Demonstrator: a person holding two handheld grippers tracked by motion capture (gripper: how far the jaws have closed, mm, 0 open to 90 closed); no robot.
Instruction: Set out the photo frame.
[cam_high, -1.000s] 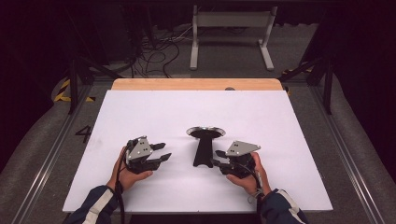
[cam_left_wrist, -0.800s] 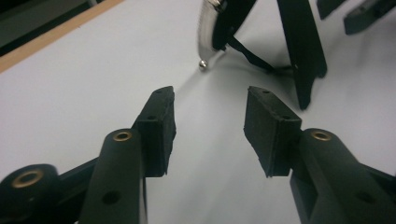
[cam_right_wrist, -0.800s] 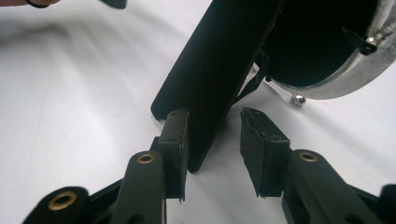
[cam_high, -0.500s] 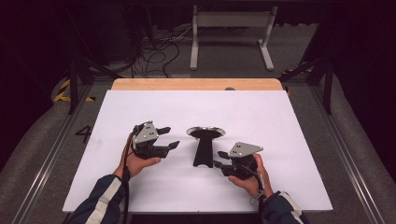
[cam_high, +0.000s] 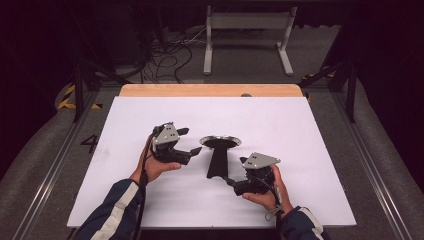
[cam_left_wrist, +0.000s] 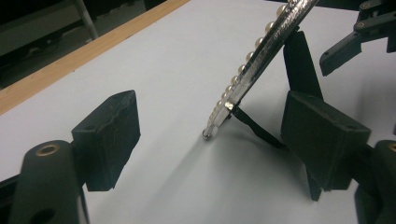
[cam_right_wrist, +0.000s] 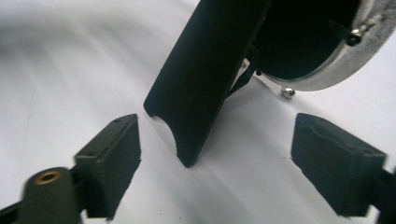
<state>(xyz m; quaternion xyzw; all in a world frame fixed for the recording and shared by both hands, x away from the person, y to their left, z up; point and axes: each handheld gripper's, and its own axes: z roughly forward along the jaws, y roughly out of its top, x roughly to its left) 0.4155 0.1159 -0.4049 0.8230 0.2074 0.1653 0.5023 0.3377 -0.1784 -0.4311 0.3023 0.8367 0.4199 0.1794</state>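
**A:** What have you got on the table right now?

**B:** I'm looking down on a white table (cam_high: 300, 150) with a small round picture frame (cam_high: 220, 142) standing near the middle. Its silver rim has a row of pearl beads along it, and its black back stand (cam_high: 216, 162) runs toward my side of the table. The frame leans back on that stand, tilted, with the lower edge of the rim on the table.

**A:** And the left gripper?

**B:** My left gripper (cam_high: 189, 141) sits just left of the frame, pointing at it. Its jaws have just been opening and now they stand apart, released. In the left gripper view the beaded rim (cam_left_wrist: 254, 65) rises between the two pads (cam_left_wrist: 109, 135), but neither pad touches it. A thin black strap (cam_left_wrist: 254, 127) links the rim to the stand there.

**A:** The right one?

**B:** My right gripper (cam_high: 231, 183) is near the foot of the stand, on my side of the frame. Its jaws have just been opening too, and they're wide now, holding nothing. In the right gripper view the notched foot of the stand (cam_right_wrist: 205, 79) sits between the pads (cam_right_wrist: 112, 158), clear of both.

**A:** Anything else up there?

**B:** A strip of bare wood (cam_high: 210, 90) along the far edge of the table.
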